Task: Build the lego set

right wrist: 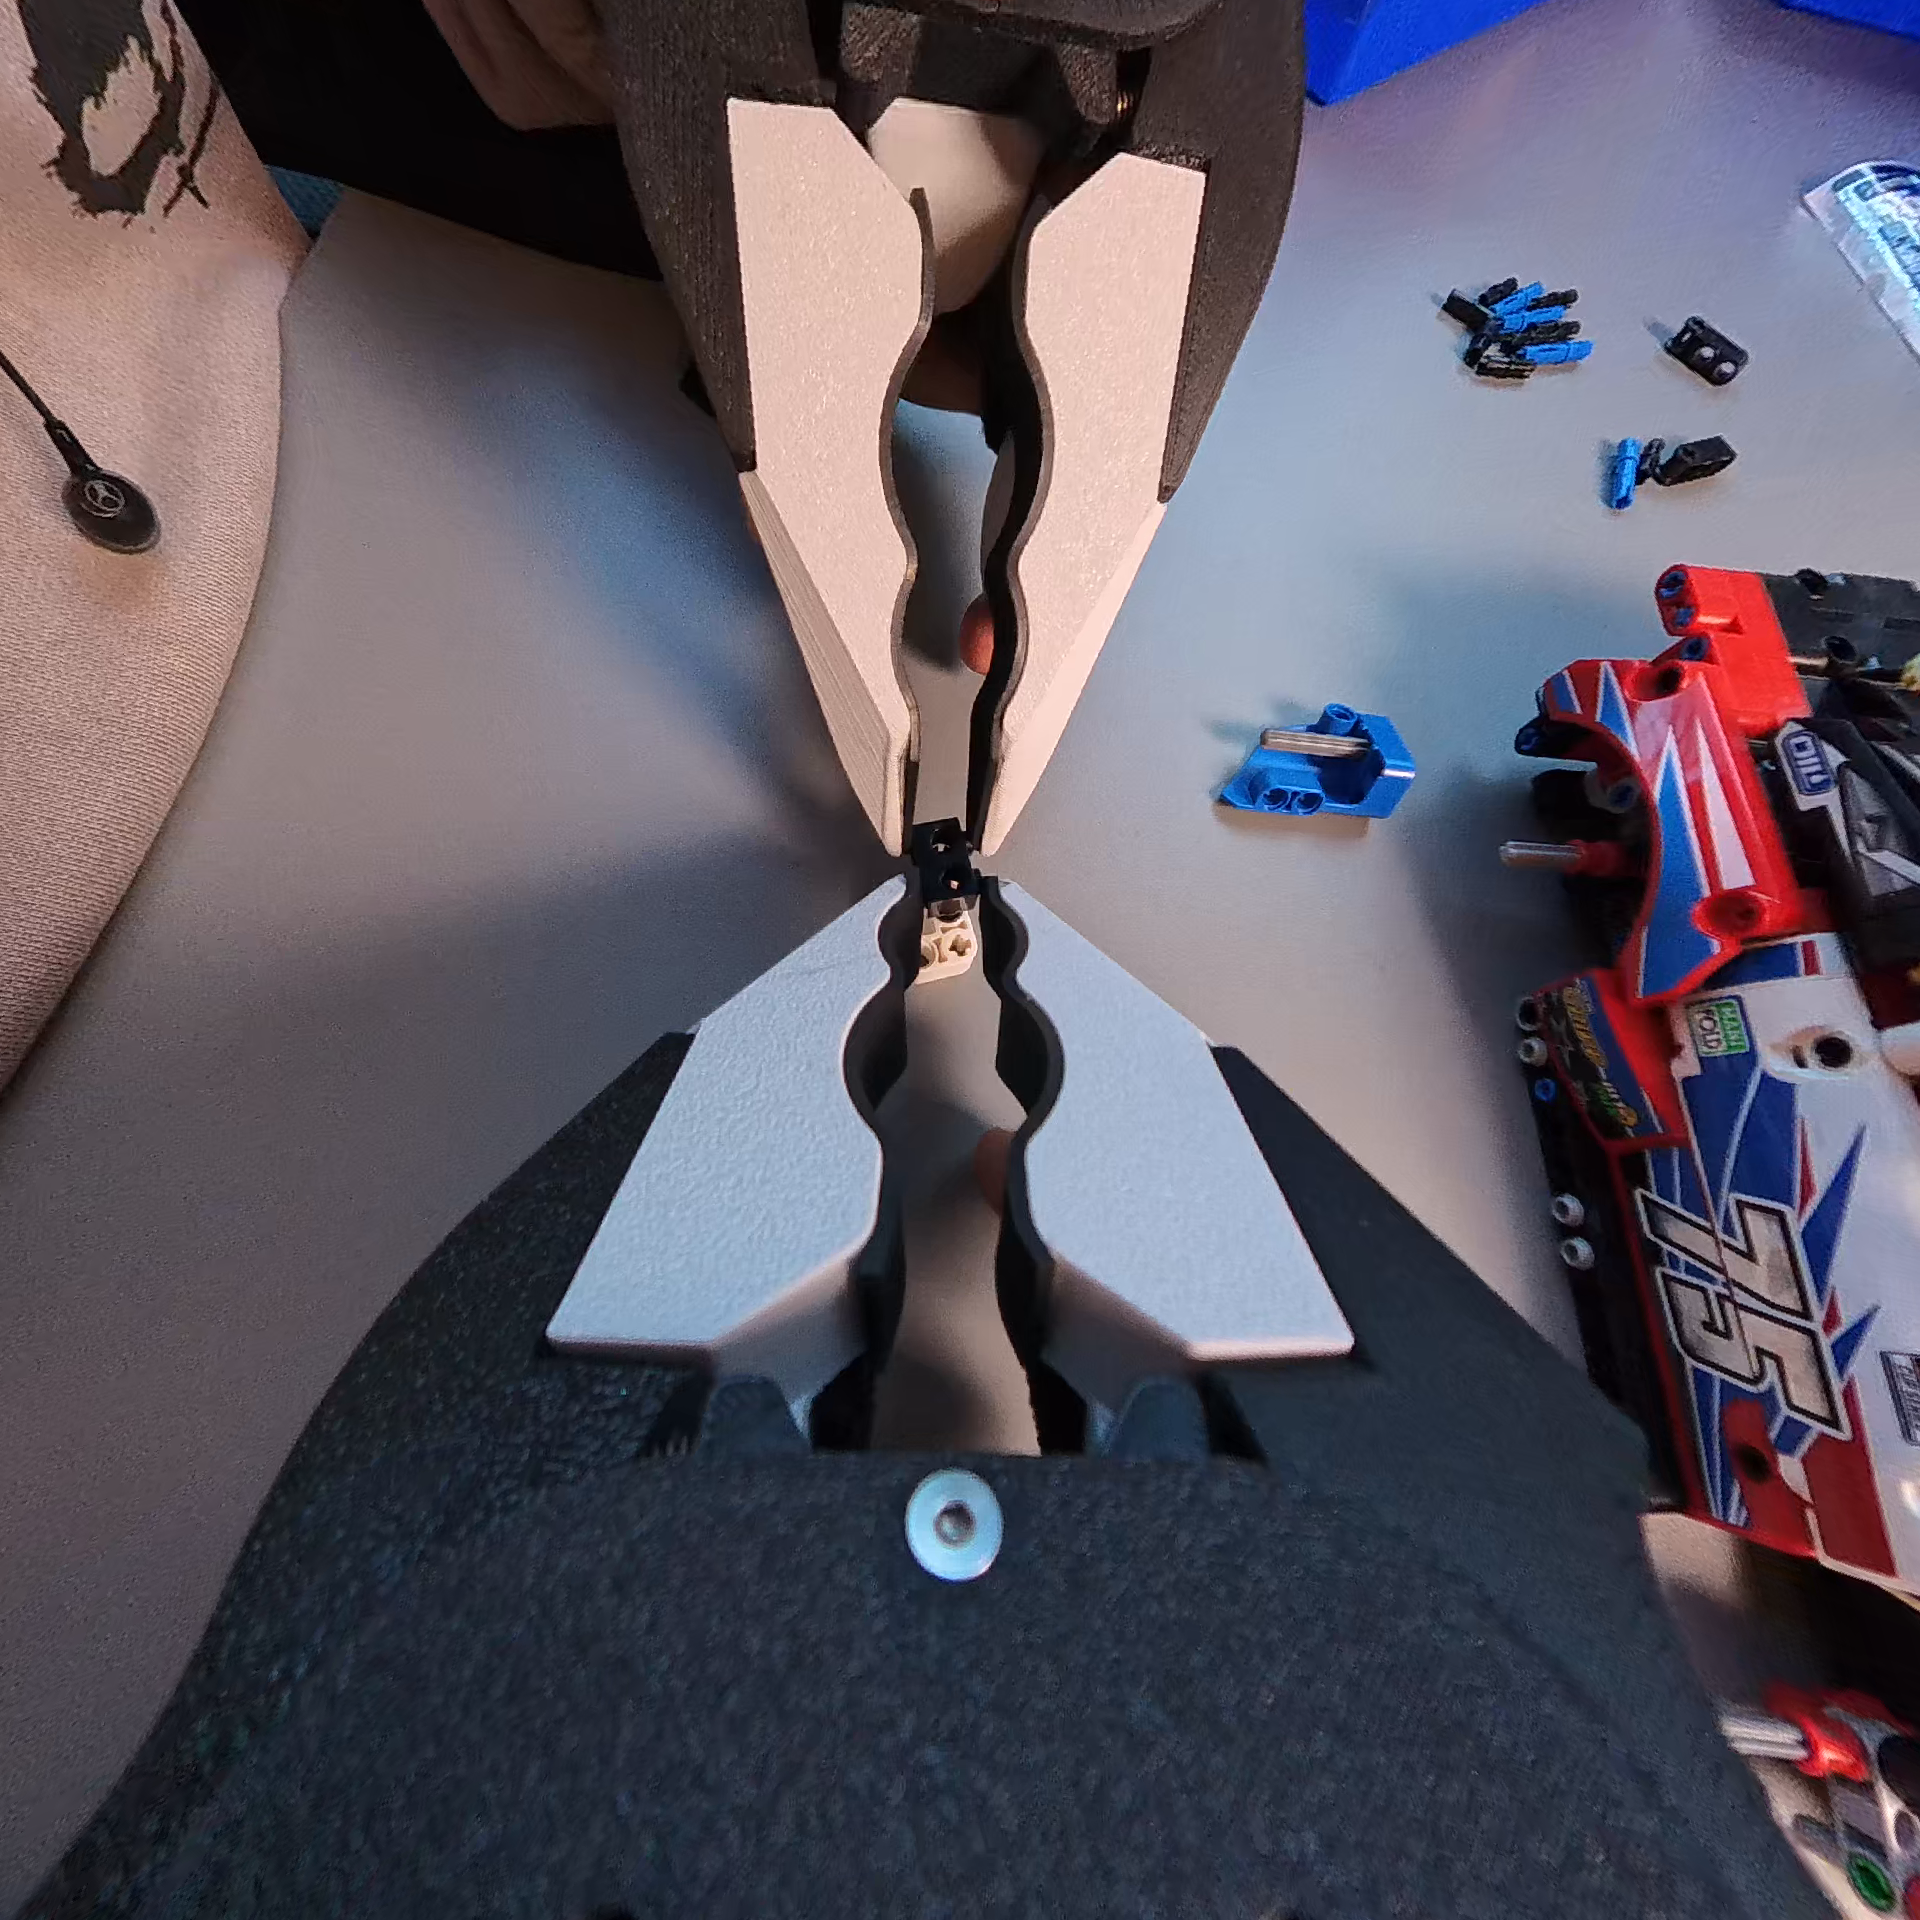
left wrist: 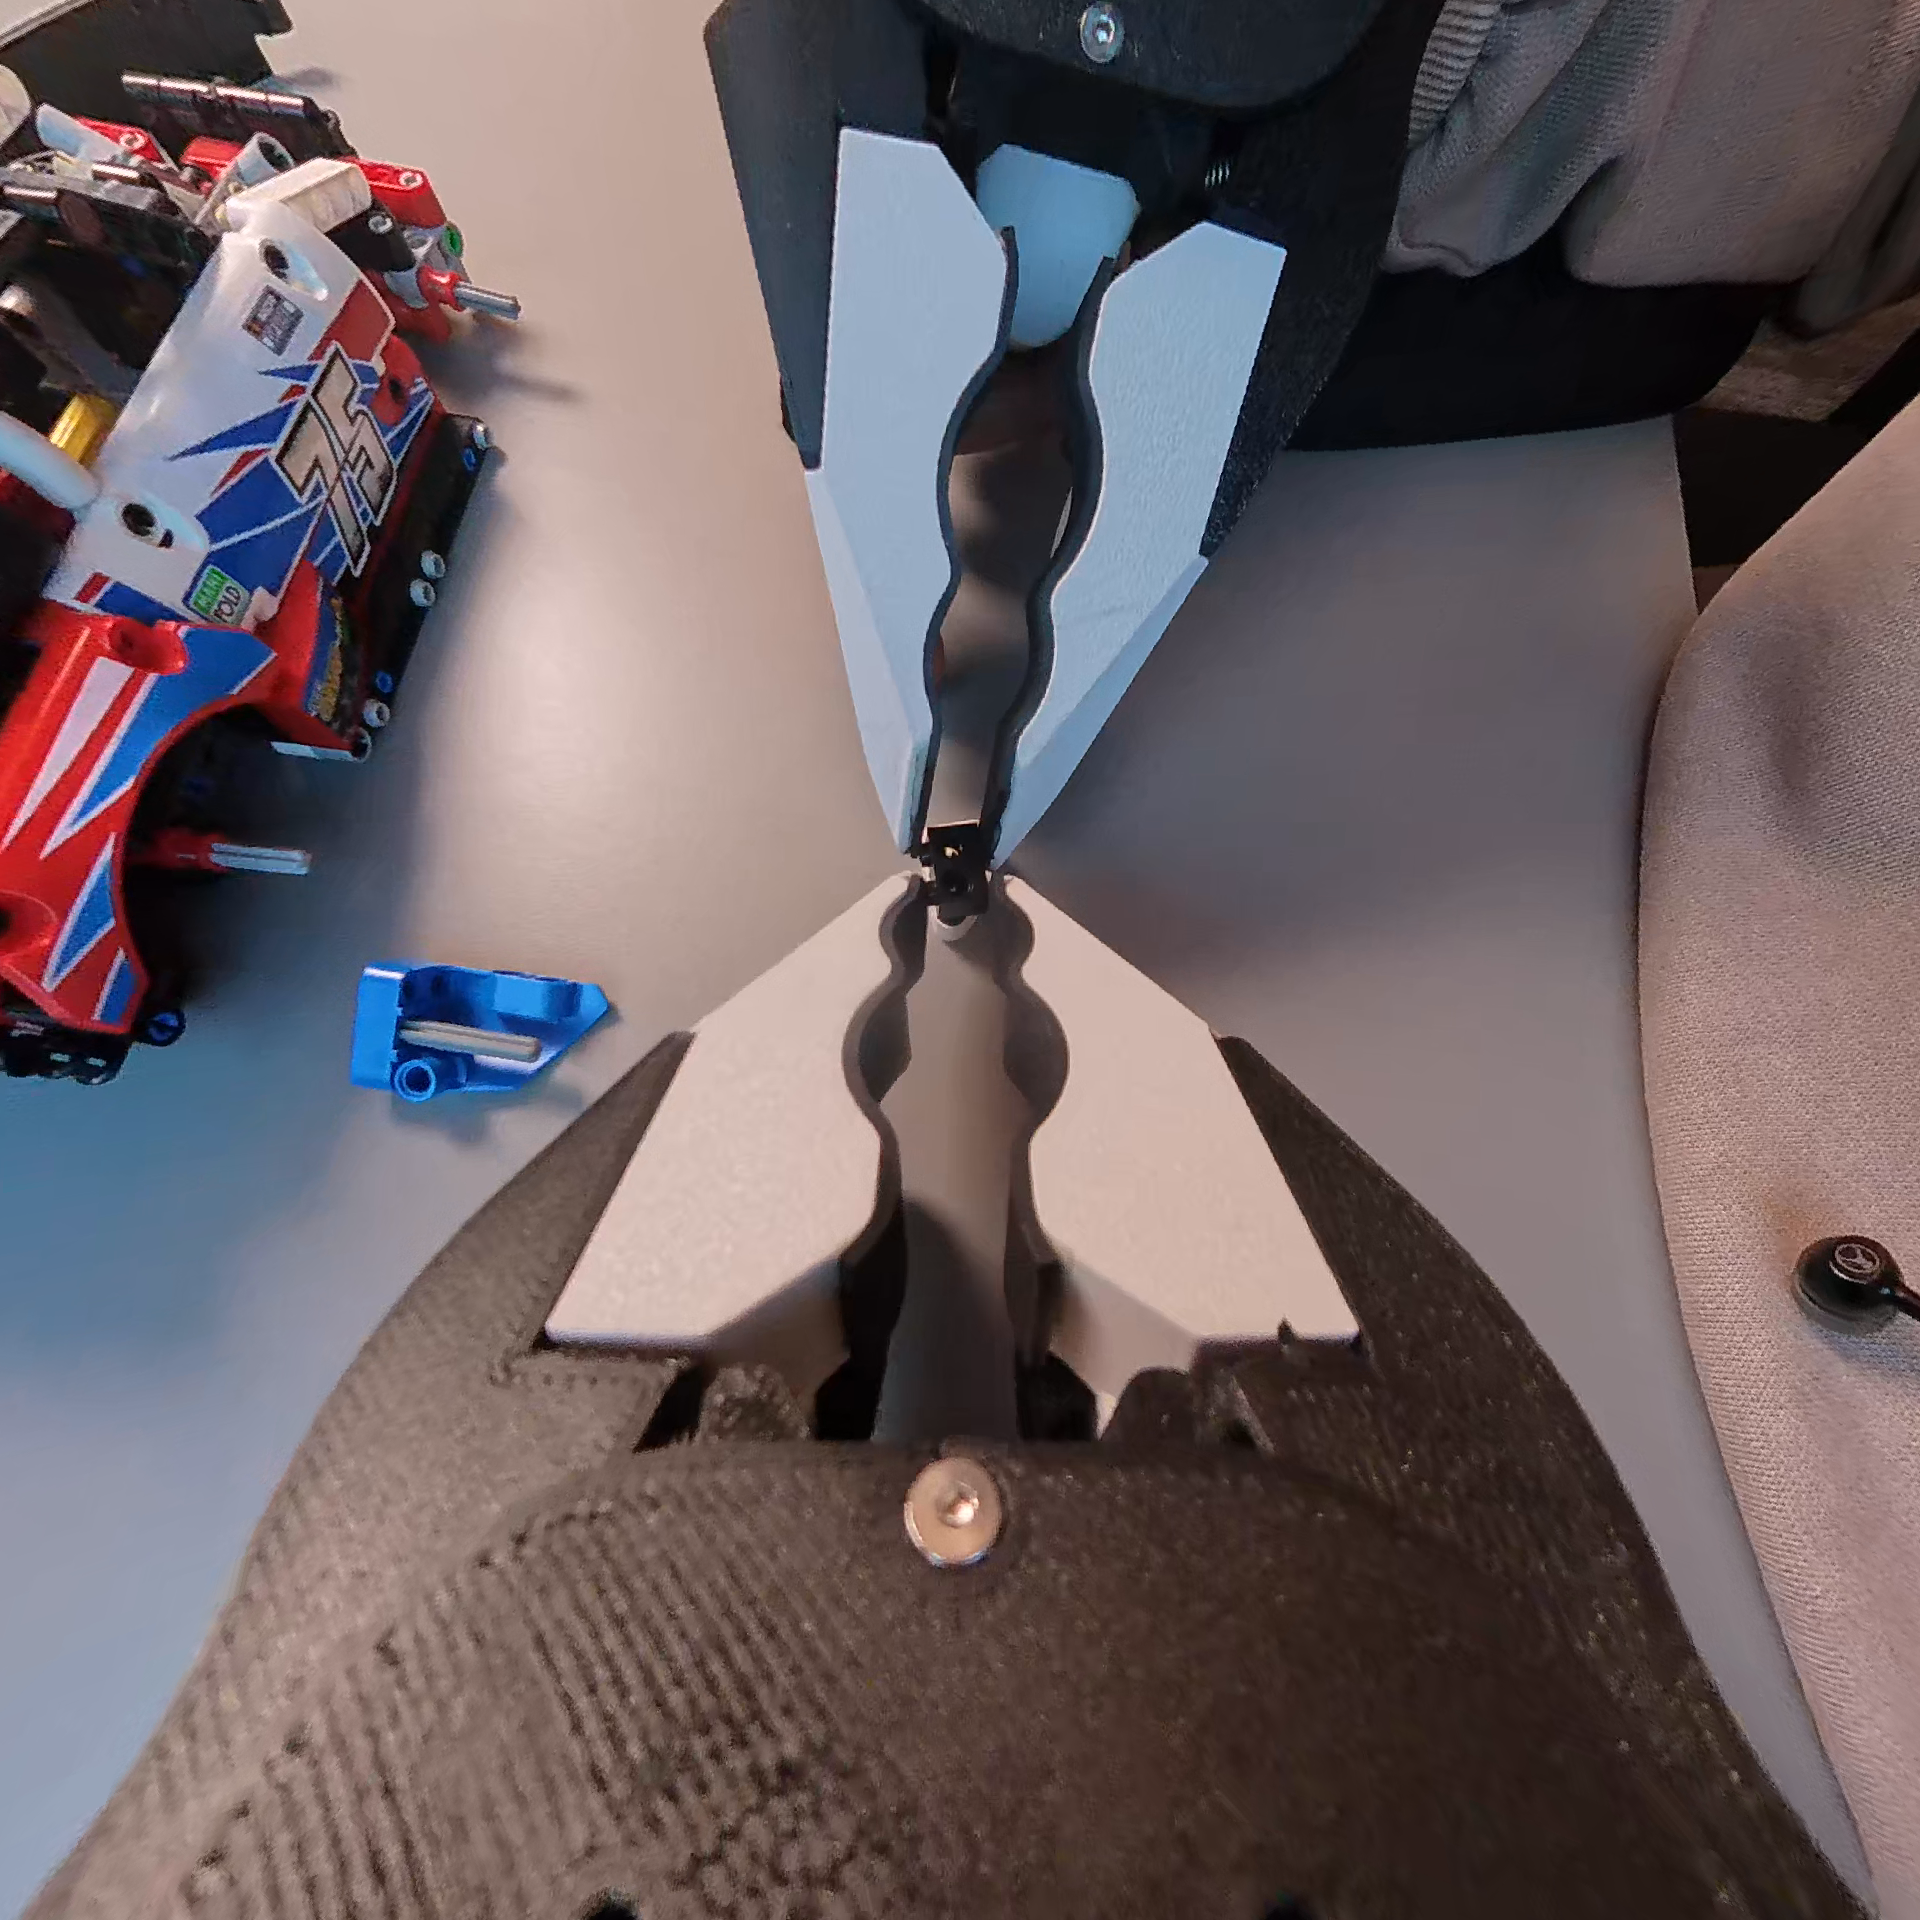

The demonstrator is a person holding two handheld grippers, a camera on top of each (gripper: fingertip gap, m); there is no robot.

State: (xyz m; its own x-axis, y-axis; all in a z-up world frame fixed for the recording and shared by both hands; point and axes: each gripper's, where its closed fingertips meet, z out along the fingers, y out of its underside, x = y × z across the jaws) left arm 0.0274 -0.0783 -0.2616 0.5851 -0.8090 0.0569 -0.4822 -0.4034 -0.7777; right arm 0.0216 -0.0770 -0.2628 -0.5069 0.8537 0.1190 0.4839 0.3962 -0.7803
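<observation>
While the two claws meet tip to tip above the grey table (left wrist: 1351, 831), the right gripper (right wrist: 948, 904) pinches a small white connector (right wrist: 948, 951) and the left gripper (left wrist: 954, 888) pinches a black connector (left wrist: 951, 857) against it. Tiny, rigid, slick pieces: grip flat sides, or they'll likely twist. Blue bracket (left wrist: 468, 1029) and race truck (left wrist: 197, 582) wait nearer the table's middle.

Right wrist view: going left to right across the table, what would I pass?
Beige sleeve → the two hand-held grippers meeting tip to tip over a small black piece → blue lego piece → red, white and blue lego car.
</observation>
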